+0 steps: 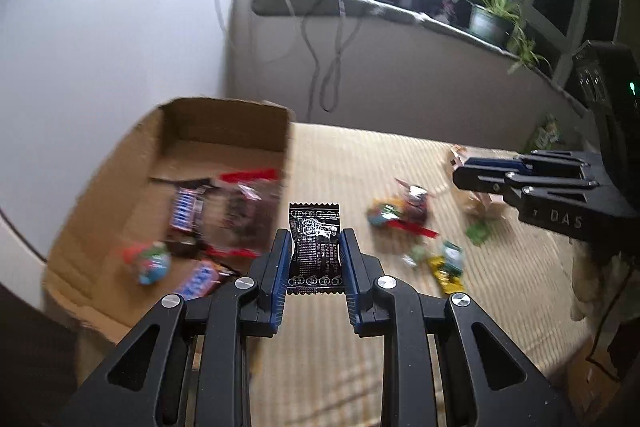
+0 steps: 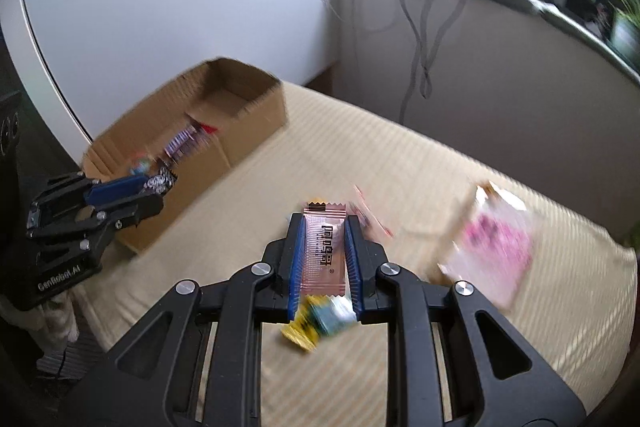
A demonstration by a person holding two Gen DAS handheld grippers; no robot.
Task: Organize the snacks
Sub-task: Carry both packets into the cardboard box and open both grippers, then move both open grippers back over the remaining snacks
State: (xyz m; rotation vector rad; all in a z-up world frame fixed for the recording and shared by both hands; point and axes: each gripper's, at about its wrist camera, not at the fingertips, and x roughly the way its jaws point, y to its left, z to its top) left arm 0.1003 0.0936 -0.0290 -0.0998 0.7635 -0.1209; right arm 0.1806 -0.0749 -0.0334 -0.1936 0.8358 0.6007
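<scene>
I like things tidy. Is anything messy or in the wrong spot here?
Yes. Several snack packets lie scattered on the beige striped surface instead of in the cardboard box, which already holds some. The pink-patterned bag is also lying outside the box.

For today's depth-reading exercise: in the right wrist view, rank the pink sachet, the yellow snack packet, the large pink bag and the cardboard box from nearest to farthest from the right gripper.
1. Pink sachet: clamped in the right gripper.
2. Yellow snack packet: just below the jaws.
3. Large pink bag: to the right.
4. Cardboard box: far left.
</scene>
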